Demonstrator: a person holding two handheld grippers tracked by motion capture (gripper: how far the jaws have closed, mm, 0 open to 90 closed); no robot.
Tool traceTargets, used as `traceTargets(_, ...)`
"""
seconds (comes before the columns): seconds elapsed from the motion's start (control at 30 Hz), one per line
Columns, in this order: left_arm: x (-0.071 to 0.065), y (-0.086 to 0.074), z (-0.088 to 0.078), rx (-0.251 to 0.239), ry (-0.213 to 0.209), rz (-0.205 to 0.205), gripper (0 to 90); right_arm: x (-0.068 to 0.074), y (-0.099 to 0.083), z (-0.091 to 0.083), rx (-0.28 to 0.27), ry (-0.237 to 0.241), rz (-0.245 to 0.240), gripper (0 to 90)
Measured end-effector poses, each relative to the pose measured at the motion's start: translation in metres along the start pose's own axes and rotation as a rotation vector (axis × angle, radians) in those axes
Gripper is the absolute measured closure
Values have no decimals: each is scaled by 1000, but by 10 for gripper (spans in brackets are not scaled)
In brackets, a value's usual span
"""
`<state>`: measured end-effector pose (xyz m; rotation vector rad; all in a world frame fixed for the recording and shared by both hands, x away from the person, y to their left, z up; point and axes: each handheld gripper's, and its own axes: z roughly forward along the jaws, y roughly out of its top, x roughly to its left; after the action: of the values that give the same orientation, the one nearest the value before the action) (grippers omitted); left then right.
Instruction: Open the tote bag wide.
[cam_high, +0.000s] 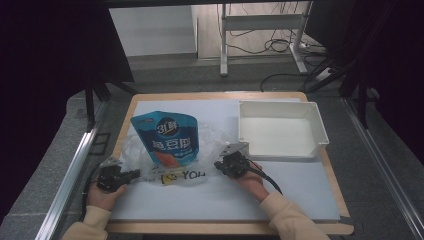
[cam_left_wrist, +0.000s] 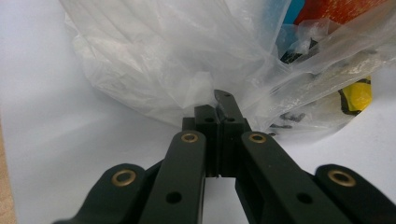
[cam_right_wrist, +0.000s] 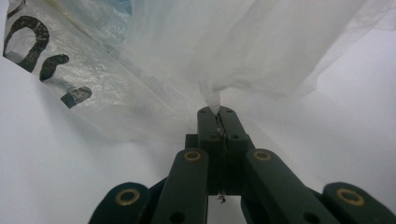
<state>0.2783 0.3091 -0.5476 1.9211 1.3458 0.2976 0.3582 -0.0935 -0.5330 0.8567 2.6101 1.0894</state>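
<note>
A clear plastic bag with black and yellow print lies on the white mat, and a blue and orange snack pouch sits partly inside it. My left gripper is shut on the bag's left edge. My right gripper is shut on the bag's right edge, pinching a bunched bit of film. In the left gripper view my left gripper points into the crumpled bag, with the pouch beyond it. In the right gripper view my right gripper holds the film, and black lettering shows at the left.
An empty white tray stands at the back right of the mat. The wooden table edge runs along the front. Metal rails flank the table, and a desk frame with cables stands beyond it.
</note>
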Motion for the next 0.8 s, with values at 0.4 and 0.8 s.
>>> traceTargets(0.4, -5, -2, 4, 10, 17, 19, 894, 0, 0, 0, 0, 0, -2, 887)
traceTargets(0.8, -4, -2, 2, -6, 18, 13, 809, 0, 0, 0, -4, -3, 0, 869)
